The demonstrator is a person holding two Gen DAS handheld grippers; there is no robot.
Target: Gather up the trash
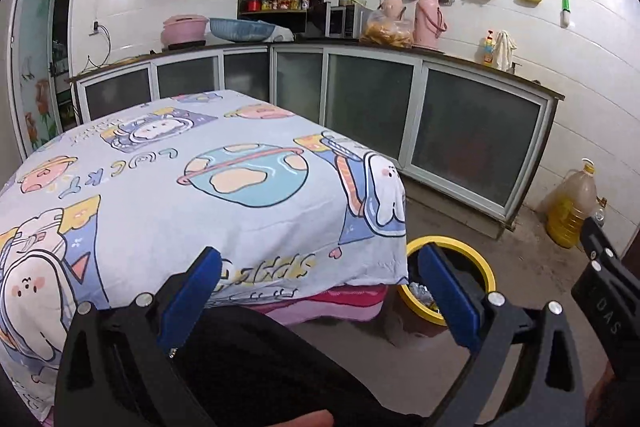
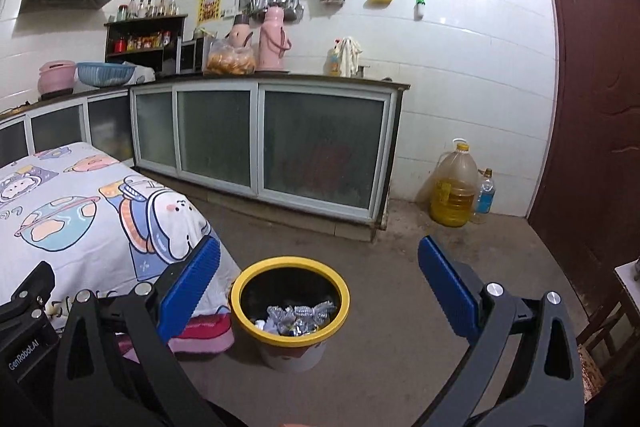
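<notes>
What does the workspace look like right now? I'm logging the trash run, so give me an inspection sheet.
Surface: table with cartoon cloth, nothing seen on it.
Job's things: yellow-rimmed bin on the floor by the table corner, foil wrappers inside.
Clutter: oil jug and small bottle by the wall.
Grippers: left gripper and right gripper, jaws wide open, empty.
Cables: wall cord near the counter.
Surroundings: kitchen cabinets, brown door.
</notes>
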